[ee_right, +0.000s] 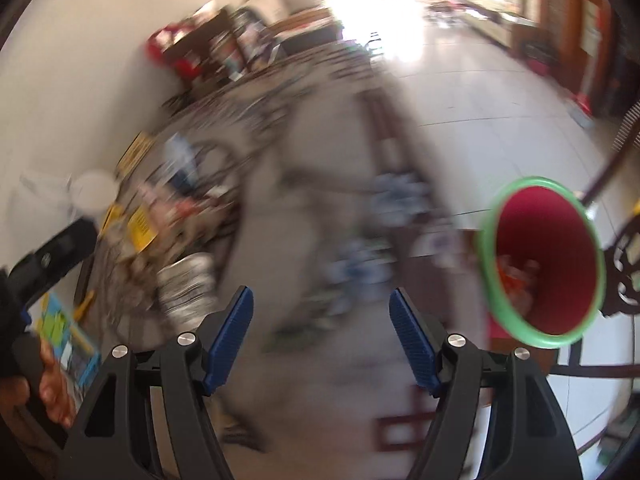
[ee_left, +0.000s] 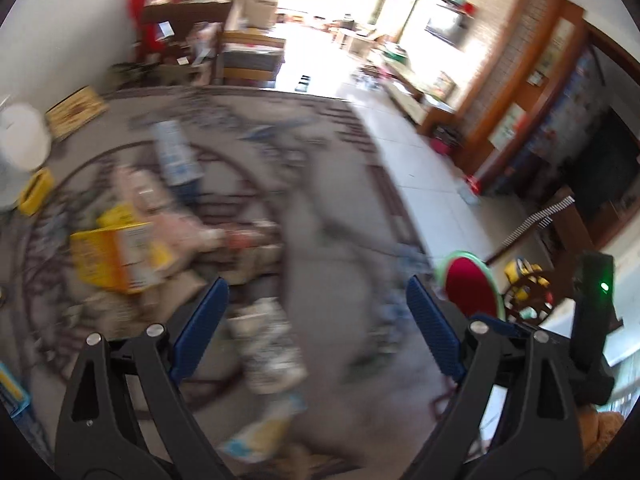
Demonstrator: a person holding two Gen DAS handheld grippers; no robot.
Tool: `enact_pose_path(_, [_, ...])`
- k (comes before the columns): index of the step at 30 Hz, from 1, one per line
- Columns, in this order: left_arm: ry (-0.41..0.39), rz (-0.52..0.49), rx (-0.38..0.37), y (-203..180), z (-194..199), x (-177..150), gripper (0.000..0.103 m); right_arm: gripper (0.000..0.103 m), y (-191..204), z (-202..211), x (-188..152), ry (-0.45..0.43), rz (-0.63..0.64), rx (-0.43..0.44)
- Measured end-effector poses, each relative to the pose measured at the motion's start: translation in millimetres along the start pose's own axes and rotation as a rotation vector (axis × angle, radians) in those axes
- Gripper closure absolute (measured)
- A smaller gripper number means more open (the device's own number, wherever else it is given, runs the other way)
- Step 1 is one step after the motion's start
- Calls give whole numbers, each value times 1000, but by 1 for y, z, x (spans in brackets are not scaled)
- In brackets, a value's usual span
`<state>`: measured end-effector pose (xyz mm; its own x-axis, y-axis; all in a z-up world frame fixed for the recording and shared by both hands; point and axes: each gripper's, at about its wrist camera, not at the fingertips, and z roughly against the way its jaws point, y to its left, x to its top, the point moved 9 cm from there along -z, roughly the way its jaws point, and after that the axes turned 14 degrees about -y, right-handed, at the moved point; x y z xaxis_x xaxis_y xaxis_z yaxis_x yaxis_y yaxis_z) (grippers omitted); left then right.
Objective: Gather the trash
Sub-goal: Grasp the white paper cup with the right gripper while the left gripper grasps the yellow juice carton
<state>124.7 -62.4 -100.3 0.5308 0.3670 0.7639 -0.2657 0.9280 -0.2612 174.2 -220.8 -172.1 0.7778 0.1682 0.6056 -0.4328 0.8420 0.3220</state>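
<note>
Left hand-held gripper [ee_left: 316, 328]: blue pads far apart, nothing between, free for next pick. Right hand-held gripper [ee_right: 322, 338]: also wide, empty. Trash pile [ee_left: 132, 248] on rug [ee_left: 340, 220], boxes and wrappers, just ahead to left. Bin [ee_right: 544, 260], red inside, green rim, stands on right beside rug, handy for dropping. Right view alone shows scraps in bin bottom and hand [ee_right: 48, 384] on other grip. Left view alone shows yellow box [ee_left: 116, 256] clearly.

A patterned rug [ee_left: 328, 208] beside pale floor tiles [ee_left: 432, 184].
</note>
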Motion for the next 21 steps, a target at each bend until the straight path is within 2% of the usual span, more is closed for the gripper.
enact_pose_path(2, [7,41,33,34,3,-2,15,34,27,-16,-8,35,40,18])
enact_pose_path(5, [16,82,61,76,8,-4,15,34,54,-39,-17,81,35,36])
enact_pose_path(9, [12,84,80,118,17,-4,15,34,84,-62,-25,119,45,43])
enact_pose_path(15, [45,73,81,154,17,-12,15,34,118,-91,-39,151,71,25])
enact_pose_path(21, [68,41,44,169,8,-18,15,34,130,-112,-51,180,103,-14])
